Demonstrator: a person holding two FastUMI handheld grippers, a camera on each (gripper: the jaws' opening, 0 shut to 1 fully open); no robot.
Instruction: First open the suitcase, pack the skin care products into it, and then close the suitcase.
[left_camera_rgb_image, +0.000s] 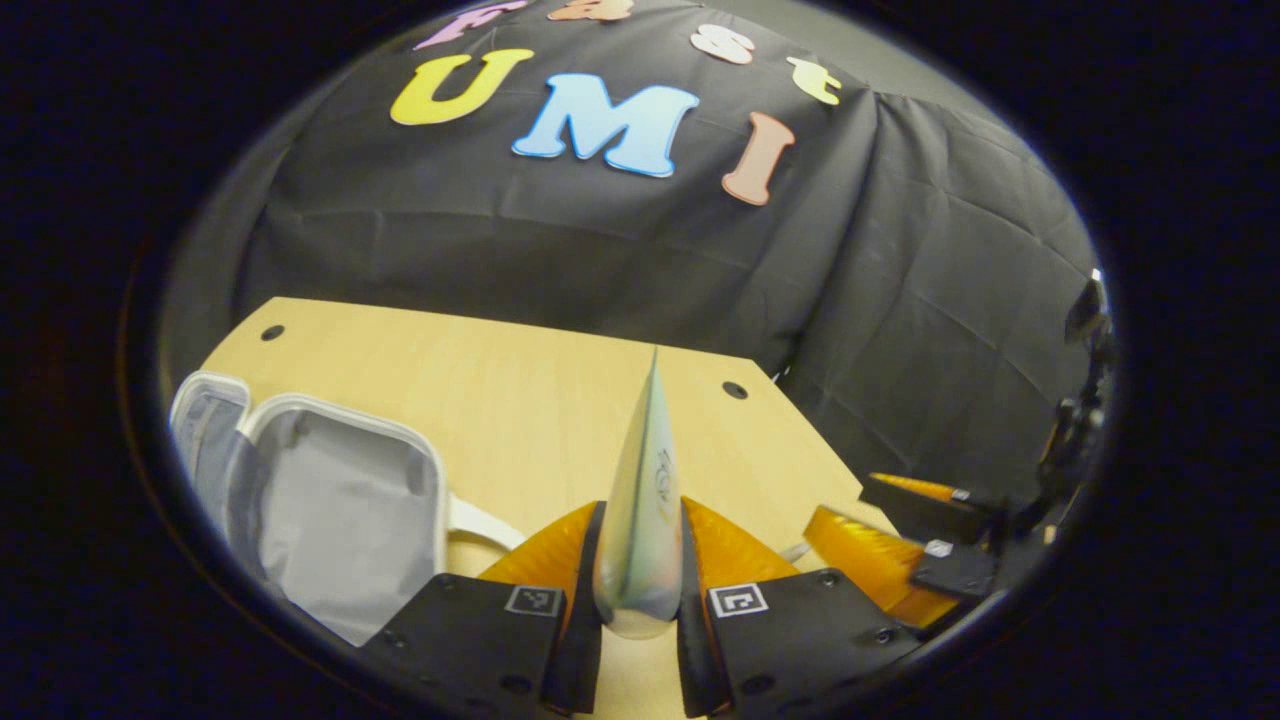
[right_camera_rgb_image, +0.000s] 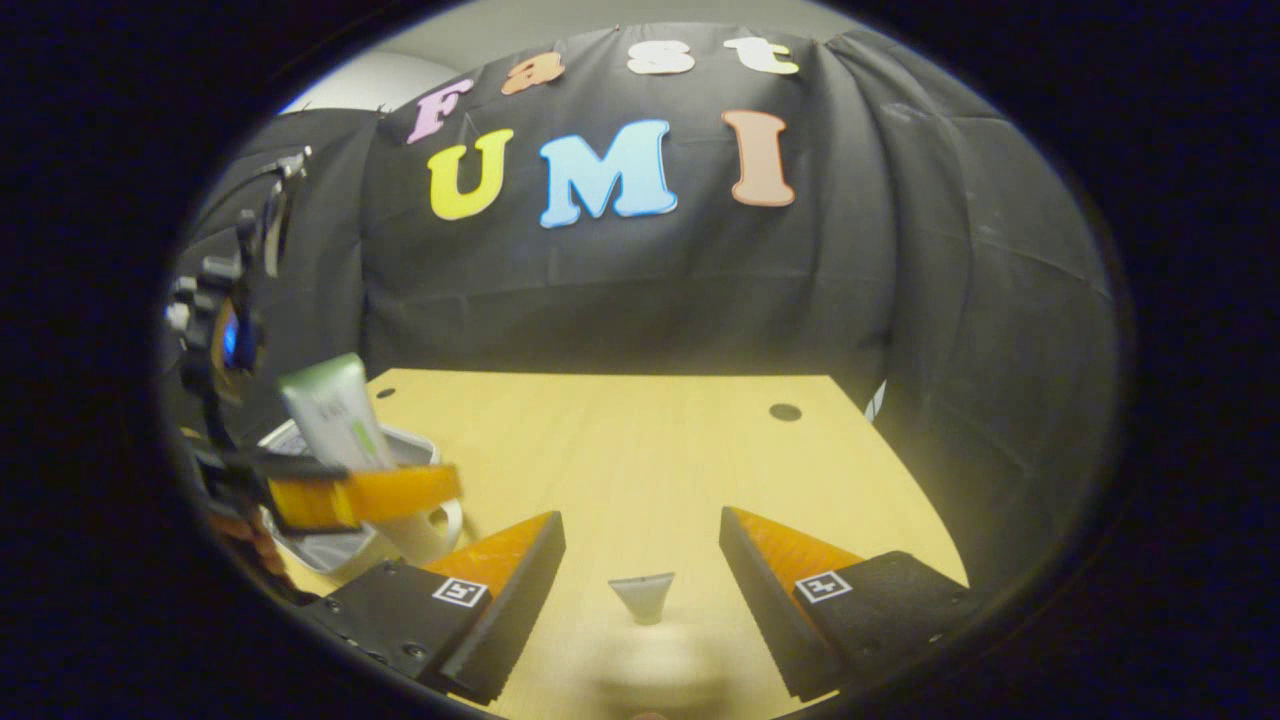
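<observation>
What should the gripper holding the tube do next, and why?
Probably carry it left over the case and lower it in. The left gripper is shut on the tube, the case lies open beside it, and a second tube on the table waits by the open right gripper.

The suitcase (left_camera_rgb_image: 330, 510) is a small white case with grey lining, lying open on the wooden table (left_camera_rgb_image: 520, 400). A pale, green-tinted skin care tube (left_camera_rgb_image: 640, 500) stands upright, crimped end up, just beside the suitcase. A second, small grey tube (right_camera_rgb_image: 642, 596) lies on the table, farther from the suitcase.
</observation>
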